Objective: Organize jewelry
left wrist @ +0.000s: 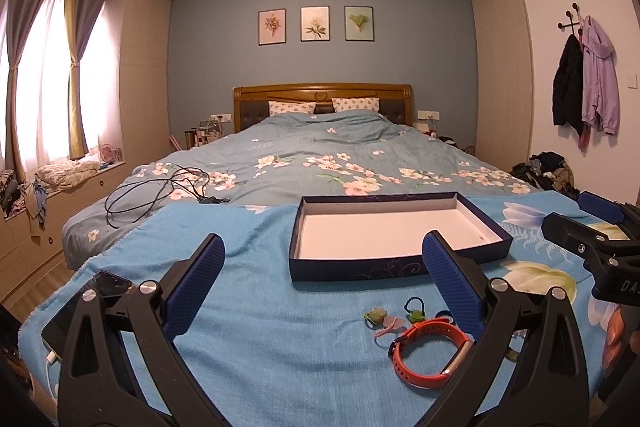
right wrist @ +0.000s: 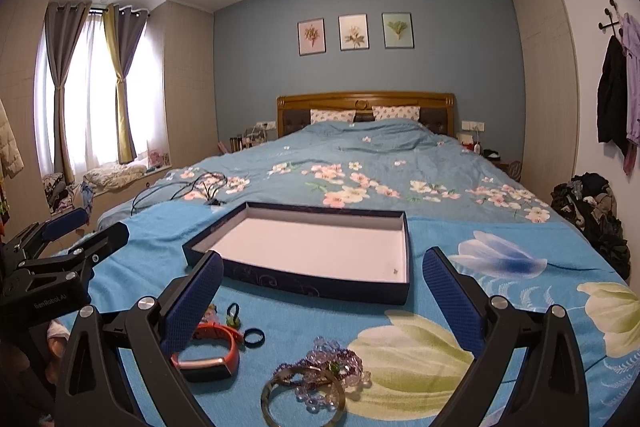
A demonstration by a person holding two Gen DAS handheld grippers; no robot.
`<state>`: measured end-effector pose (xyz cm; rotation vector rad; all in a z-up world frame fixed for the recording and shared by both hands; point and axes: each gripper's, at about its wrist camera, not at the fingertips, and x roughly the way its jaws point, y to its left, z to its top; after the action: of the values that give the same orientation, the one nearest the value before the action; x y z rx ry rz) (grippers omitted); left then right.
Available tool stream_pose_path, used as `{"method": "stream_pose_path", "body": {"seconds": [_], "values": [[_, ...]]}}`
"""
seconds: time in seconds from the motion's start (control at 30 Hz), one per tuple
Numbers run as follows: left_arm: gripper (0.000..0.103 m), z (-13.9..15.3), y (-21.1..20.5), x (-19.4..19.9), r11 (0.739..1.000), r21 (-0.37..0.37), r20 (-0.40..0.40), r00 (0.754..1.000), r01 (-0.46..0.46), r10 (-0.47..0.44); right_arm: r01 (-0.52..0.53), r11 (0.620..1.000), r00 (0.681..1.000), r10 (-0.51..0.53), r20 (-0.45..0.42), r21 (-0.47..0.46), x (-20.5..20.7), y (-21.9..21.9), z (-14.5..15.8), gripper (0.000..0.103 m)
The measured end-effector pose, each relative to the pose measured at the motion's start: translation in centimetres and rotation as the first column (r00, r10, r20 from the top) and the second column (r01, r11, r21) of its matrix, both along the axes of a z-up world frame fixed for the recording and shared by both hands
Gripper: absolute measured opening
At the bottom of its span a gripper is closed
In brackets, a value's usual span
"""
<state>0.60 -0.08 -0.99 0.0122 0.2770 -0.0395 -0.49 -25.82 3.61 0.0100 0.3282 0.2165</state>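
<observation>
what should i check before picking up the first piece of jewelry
1. Left tongs open and empty: ok.
2. Right tongs open and empty: ok.
3. Box open, white floor bare: ok.
4. Orange band lying free on the blanket, apart from the small green charms: ok.
5. Metal bangle clear of the purple beads: not ok, they overlap.
6. Black ring lying alone: ok.
</observation>
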Motion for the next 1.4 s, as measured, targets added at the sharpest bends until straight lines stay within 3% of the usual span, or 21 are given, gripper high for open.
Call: {"method": "stream_pose_path", "body": {"seconds": [0.23, 0.33, 0.4, 0.43, 0.6, 0.67, 0.7, 0.87, 0.97, 1.13, 1.27, 1.4], "values": [[0.097, -1.8, -0.3, 2.0, 0.994, 0.058, -0.136, 0.987, 0.096, -0.087, -0.048, 0.999, 0.984, 0.045, -0.171, -0.014, 1.0, -1.1, -1.5, 0.096], [0.097, -3.1, -0.7, 3.0, 0.982, 0.111, -0.208, 0.97, 0.152, -0.127, -0.077, 0.997, 0.961, 0.069, -0.266, -0.019, 1.4, -1.4, -2.4, 0.083], [0.095, -3.9, -1.0, 3.3, 0.978, 0.093, -0.224, 0.961, 0.186, -0.161, -0.101, 0.995, 0.938, 0.093, -0.333, -0.008, 1.6, -1.7, -3.2, 0.075], [0.094, -4.2, -0.9, 3.2, 0.977, 0.047, -0.24, 0.952, 0.206, -0.189, -0.108, 0.994, 0.93, 0.101, -0.354, -0.001, 1.6, -1.8, -3.5, 0.071], [0.077, -5.6, -1.3, 3.6, 0.962, -0.04, -0.343, 0.9, 0.271, -0.268, -0.156, 0.988, 0.888, 0.149, -0.435, 0.019, 1.3, -1.8, -5.1, 0.052], [0.063, -6.1, -1.7, 3.7, 0.954, -0.061, -0.385, 0.875, 0.293, -0.294, -0.169, 0.985, 0.873, 0.16, -0.46, 0.023, 1.2, -1.6, -5.6, 0.041], [0.056, -6.1, -1.9, 3.5, 0.95, -0.079, -0.397, 0.864, 0.303, -0.309, -0.174, 0.984, 0.865, 0.165, -0.473, 0.026, 1.4, -1.7, -5.7, 0.037], [0.038, -6.4, -2.4, 3.9, 0.932, -0.115, -0.443, 0.823, 0.343, -0.357, -0.164, 0.984, 0.838, 0.175, -0.518, 0.067, 2.0, -2.1, -6.4, 0.012], [0.027, -6.6, -2.3, 4.2, 0.921, -0.15, -0.47, 0.794, 0.359, -0.386, -0.16, 0.984, 0.83, 0.179, -0.529, 0.081, 2.1, -2.5, -6.5, 0.01], [0.018, -7.0, -2.0, 5.3, 0.906, -0.213, -0.511, 0.749, 0.364, -0.422, -0.163, 0.982, 0.829, 0.187, -0.527, 0.092, 2.2, -2.5, -6.3, 0.008], [0.008, -6.7, -1.5, 5.8, 0.908, -0.212, -0.515, 0.748, 0.361, -0.418, -0.162, 0.977, 0.828, 0.21, -0.521, 0.137, 2.2, -3.0, -6.0, 0.006], [0.013, -6.4, -1.2, 6.1, 0.907, -0.197, -0.52, 0.745, 0.373, -0.419, -0.177, 0.976, 0.822, 0.218, -0.527, 0.126, 2.2, -2.6, -5.9, 0.006]]}}
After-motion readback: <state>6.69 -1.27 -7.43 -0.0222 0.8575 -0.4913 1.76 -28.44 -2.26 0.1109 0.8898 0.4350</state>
